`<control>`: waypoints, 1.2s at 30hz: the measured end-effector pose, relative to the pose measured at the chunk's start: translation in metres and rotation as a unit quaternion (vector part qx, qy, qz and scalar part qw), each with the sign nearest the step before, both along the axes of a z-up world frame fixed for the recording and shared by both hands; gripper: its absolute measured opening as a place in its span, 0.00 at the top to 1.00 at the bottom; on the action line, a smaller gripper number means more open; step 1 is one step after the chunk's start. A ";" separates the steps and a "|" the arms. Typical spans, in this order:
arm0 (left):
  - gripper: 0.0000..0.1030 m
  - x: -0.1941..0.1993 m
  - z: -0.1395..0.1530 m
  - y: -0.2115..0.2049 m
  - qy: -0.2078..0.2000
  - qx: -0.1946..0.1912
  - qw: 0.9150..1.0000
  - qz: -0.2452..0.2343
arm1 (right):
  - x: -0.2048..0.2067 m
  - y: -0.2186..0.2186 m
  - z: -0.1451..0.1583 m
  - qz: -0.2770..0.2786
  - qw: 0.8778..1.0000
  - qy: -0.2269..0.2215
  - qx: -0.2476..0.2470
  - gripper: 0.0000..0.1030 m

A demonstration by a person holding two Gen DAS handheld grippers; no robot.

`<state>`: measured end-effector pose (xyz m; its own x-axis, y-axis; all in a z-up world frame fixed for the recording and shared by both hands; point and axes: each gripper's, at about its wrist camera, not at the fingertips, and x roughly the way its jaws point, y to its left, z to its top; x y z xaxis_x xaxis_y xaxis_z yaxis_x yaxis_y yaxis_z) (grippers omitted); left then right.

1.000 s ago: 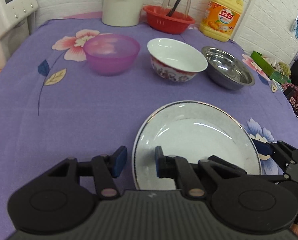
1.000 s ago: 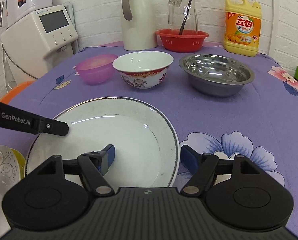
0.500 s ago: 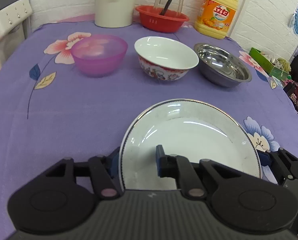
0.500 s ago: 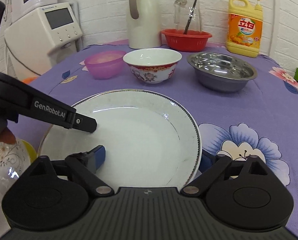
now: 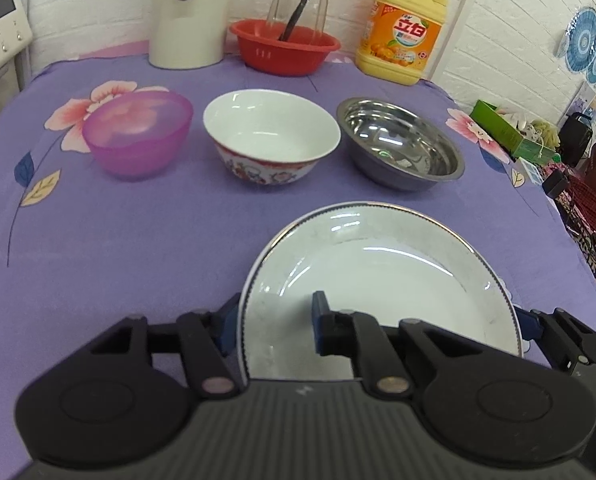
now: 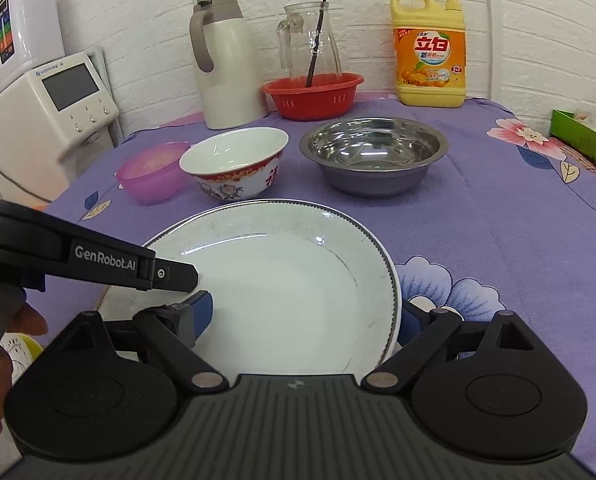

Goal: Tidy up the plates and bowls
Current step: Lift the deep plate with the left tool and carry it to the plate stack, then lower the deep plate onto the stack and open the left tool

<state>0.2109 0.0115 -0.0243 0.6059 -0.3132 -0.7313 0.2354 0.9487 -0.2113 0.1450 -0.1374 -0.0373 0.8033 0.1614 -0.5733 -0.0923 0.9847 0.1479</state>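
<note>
The white plate [image 5: 382, 280] lay on the purple tablecloth [image 5: 137, 240], its left rim between the left gripper [image 5: 275, 322]'s 2 spread fingers. The right gripper [image 6: 304, 316] straddled its right rim, fingers likewise apart.

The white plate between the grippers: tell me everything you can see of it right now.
The plate is round, white and glossy, likely ceramic, with a shallow well and a thin dark line round its rim. It is empty, with faint scuffs. It sits near the front of the purple cloth, in front of the three bowls. The left gripper straddles its left rim, the right gripper its right rim, one finger inside and one outside each. Whether it is lifted or resting is unclear.
</note>
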 end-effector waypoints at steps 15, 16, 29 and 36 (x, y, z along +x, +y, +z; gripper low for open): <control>0.92 -0.126 0.029 0.091 -0.048 0.010 0.994 0.095 | -0.072 0.078 0.033 0.080 0.996 -0.037 0.009 0.00; 0.91 -0.138 0.029 0.100 -0.050 0.015 0.993 0.109 | -0.079 0.087 0.032 0.090 0.995 -0.037 0.009 0.00; 0.89 -0.185 -0.003 0.138 -0.044 0.003 0.988 0.147 | -0.105 0.138 0.005 0.136 0.989 -0.031 -0.041 0.00; 0.67 -0.179 0.000 0.152 -0.030 -0.040 0.988 0.149 | -0.094 0.138 0.004 0.176 0.983 -0.015 -0.055 0.00</control>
<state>0.0316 0.1635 -0.0242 0.7219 -0.1693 -0.6710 -0.0369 0.9588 -0.2817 0.0510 0.0002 -0.0331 0.7256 0.3705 -0.5799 -0.4329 0.9008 0.0339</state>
